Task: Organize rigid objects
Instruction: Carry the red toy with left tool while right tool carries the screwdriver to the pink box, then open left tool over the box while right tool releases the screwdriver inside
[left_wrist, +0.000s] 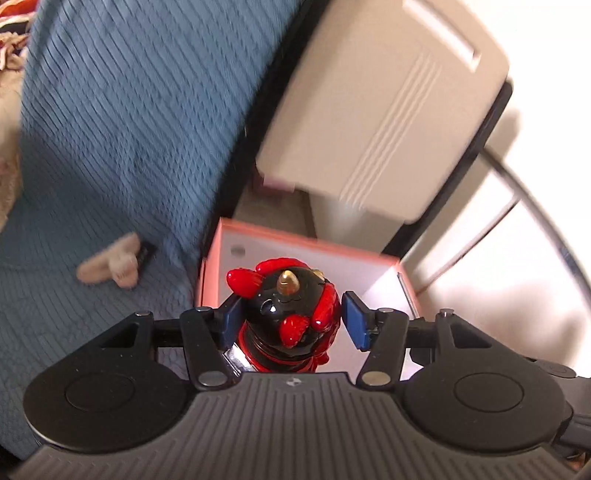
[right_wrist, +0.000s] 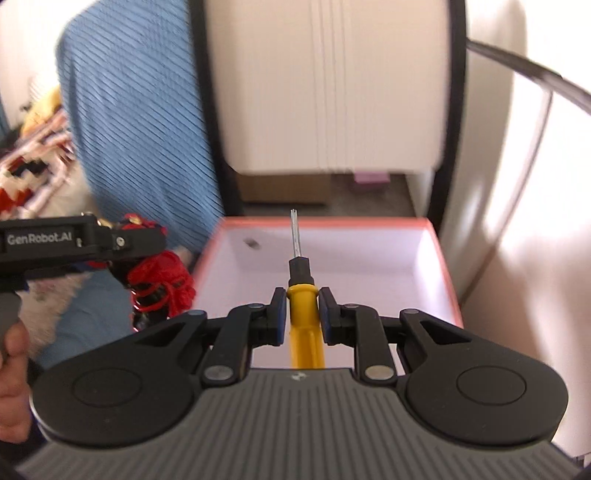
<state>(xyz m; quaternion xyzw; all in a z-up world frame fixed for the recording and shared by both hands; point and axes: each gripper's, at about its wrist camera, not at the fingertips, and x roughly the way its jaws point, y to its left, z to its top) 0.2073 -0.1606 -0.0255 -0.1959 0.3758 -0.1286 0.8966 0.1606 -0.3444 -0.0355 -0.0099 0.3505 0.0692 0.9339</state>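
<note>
My left gripper (left_wrist: 291, 321) hugs a red and black toy (left_wrist: 290, 314) just outside the pink box (right_wrist: 448, 280). My right gripper (right_wrist: 302, 308) squeezes the yellow screwdriver (right_wrist: 304, 325) above the box, ready to drop in.

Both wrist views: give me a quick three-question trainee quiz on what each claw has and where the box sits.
1. True or false: the right claw is shut on a yellow-handled screwdriver.
2. What does the left claw hold? A) a spoon B) a red and black figurine C) nothing
3. Fill in: both claws hover above the open ____-rimmed box.

Key: 1 true; 2 B; 3 pink. In the left wrist view one pad looks slightly off the figurine, though the toy stays between the pads. The box holds only one small dark item.
</note>
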